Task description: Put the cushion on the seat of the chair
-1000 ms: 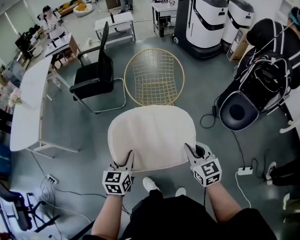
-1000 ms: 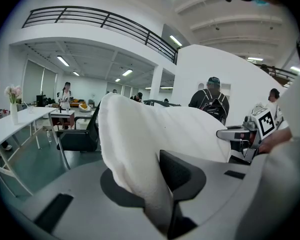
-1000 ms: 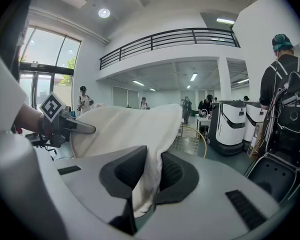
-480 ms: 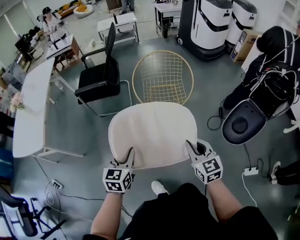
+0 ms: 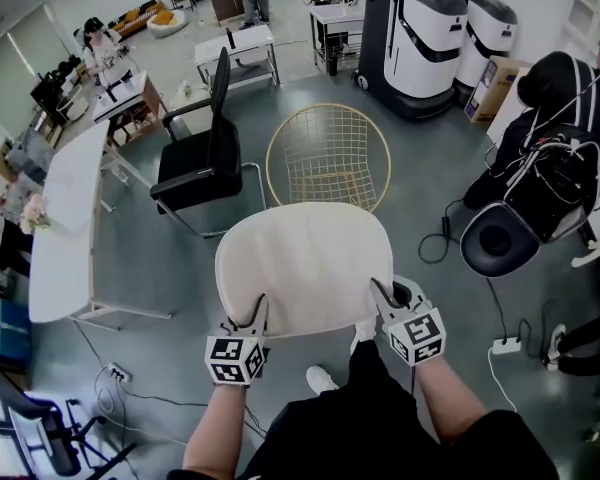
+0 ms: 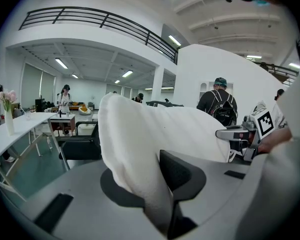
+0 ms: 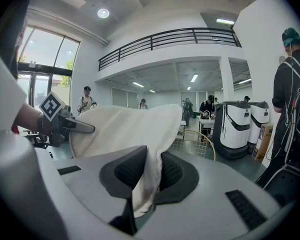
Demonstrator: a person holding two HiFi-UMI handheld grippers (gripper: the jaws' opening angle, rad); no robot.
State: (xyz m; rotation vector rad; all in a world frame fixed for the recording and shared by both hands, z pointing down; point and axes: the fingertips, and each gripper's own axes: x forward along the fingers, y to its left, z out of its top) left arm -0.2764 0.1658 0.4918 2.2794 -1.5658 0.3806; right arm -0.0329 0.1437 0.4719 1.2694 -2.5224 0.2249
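cushion (image 5: 305, 268) held flat in air, near edge pinched by both claws: left gripper (image 5: 257, 315) and right gripper (image 5: 382, 298) each clamped narrow on cream fabric. wire chair (image 5: 327, 158) just beyond far edge. carry level, grips equal, lower centred onto seat before release.

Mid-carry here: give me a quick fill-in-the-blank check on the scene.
The left gripper and right gripper are both ____ on the cushion.
Straight beyond it stands a gold chair made of ____.
Left of that stands an office chair coloured ____.
Missing words: shut; wire; black.
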